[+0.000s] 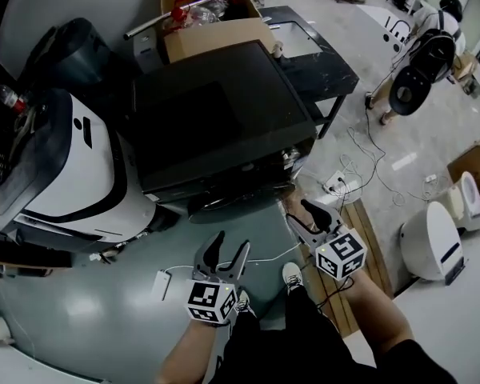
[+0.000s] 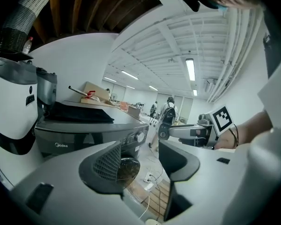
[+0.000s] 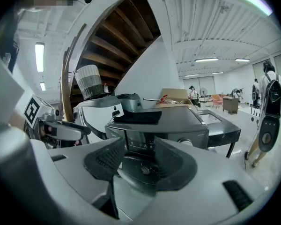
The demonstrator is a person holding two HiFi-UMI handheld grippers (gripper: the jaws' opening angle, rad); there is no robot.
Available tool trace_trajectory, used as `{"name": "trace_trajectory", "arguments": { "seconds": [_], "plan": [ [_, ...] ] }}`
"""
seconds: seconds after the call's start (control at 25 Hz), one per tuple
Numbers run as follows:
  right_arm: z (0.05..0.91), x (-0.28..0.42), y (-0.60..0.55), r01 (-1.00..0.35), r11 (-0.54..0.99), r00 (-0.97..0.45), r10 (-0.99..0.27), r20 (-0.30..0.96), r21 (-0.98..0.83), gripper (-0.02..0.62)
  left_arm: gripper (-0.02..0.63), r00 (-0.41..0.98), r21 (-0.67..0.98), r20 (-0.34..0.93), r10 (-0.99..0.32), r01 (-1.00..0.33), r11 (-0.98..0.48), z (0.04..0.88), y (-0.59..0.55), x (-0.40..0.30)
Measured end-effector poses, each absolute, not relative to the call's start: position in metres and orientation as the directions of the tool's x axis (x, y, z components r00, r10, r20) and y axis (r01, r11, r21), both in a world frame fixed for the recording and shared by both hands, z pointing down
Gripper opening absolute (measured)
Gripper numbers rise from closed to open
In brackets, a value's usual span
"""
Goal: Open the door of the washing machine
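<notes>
Before the washing machine (image 1: pixel 224 114), the left gripper (image 1: pixel 228 250) and right gripper (image 1: pixel 304 213) both hold jaws apart, gripping nothing

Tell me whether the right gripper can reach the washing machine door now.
Probably yes: the right gripper is open, the door sits straight ahead between its jaws, nothing visible blocks the way.

The left claw (image 1: pixel 230 246) and right claw (image 1: pixel 302 211) have grey moulded bodies with dark ribbed jaw pads. Each carries a white cube printed with black square markers. The right cube (image 1: pixel 342 254) trails a thin black cable (image 1: pixel 330 288). Below the right cube are black trousers (image 1: pixel 304 334), and to its left is a white shoe (image 1: pixel 292 274).
</notes>
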State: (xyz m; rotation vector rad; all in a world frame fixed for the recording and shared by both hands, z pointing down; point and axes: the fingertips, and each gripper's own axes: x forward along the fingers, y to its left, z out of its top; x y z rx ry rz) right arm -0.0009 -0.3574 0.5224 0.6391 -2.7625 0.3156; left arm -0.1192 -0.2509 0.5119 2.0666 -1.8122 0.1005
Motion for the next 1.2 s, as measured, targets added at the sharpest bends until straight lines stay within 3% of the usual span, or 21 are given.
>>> {"name": "trace_trajectory", "arguments": {
  "seconds": [0.64, 1.2],
  "plan": [
    [0.632, -0.005, -0.453, -0.200, 0.967, -0.886, -0.110, 0.449, -0.157, 0.207, 0.249, -0.037, 0.234, 0.384, -0.923, -0.963, 0.137, 0.577, -0.324, -0.083],
    [0.741, -0.020, -0.491, -0.114, 0.986, -0.832, -0.026, 0.554, -0.125, 0.206, 0.249, -0.063, 0.216, 0.429, -0.901, -0.962, 0.169, 0.638, -0.373, -0.085]
  ]
}}
